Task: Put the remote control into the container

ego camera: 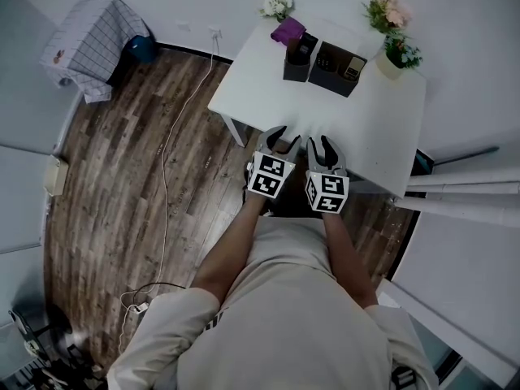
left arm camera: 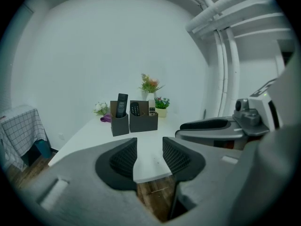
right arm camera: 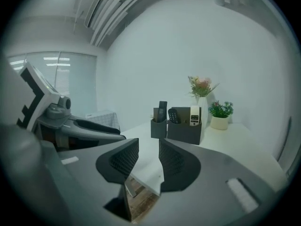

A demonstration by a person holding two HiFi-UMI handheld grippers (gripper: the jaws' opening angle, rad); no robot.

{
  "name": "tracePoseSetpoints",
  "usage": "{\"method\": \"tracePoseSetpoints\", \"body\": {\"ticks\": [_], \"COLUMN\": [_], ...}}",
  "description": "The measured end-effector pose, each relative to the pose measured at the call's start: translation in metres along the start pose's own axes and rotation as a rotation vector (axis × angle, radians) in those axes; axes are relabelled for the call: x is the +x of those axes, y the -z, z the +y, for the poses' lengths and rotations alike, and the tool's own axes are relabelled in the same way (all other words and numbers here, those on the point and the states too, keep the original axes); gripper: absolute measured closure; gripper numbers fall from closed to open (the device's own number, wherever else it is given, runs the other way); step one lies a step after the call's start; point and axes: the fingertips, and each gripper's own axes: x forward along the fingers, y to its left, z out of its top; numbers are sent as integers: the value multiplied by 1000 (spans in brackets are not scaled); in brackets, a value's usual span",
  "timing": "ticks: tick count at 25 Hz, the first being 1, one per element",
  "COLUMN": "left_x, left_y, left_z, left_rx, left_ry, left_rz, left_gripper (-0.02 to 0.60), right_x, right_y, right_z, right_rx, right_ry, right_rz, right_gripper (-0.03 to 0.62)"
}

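Two dark grey containers stand at the far side of the white table (ego camera: 382, 128). The small container (left arm camera: 120, 125) holds an upright black remote control (left arm camera: 122, 105). The wider container (left arm camera: 143, 122) holds a black remote (left arm camera: 135, 108) and a white remote (left arm camera: 151, 108). From the right gripper view they read as small container (right arm camera: 159, 128) and wider container (right arm camera: 184, 131). My left gripper (ego camera: 279, 140) and right gripper (ego camera: 323, 146) hover side by side over the table's near edge, both open with nothing between the jaws.
A purple object (ego camera: 288, 31), white flowers (ego camera: 276, 6), a pink bouquet (ego camera: 386, 8) and a potted plant (ego camera: 398, 55) stand behind the containers. A checked cloth (ego camera: 93, 43) covers something at far left. A white cable (ego camera: 166, 165) runs over the wooden floor.
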Motion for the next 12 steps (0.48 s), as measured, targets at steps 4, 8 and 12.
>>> {"method": "tracePoseSetpoints", "body": {"ticks": [4,8,12], "left_x": [1,1,1], "left_y": [-1,-4,-6], "left_z": [-3,-3,-3], "left_rx": [-6,-9,-24], "left_ry": [8,5,-2], "left_rz": [-5,-17,-27], "left_gripper": [405,453,557], "right_x": [-2,-6,-7], "right_y": [-3,-2,1], "right_z": [-5,-17,-28], "right_rx": [29,48,56], "right_ry": [1,36,69], "right_rz": [-12,-18,-1], "right_gripper": [467,531,591]}}
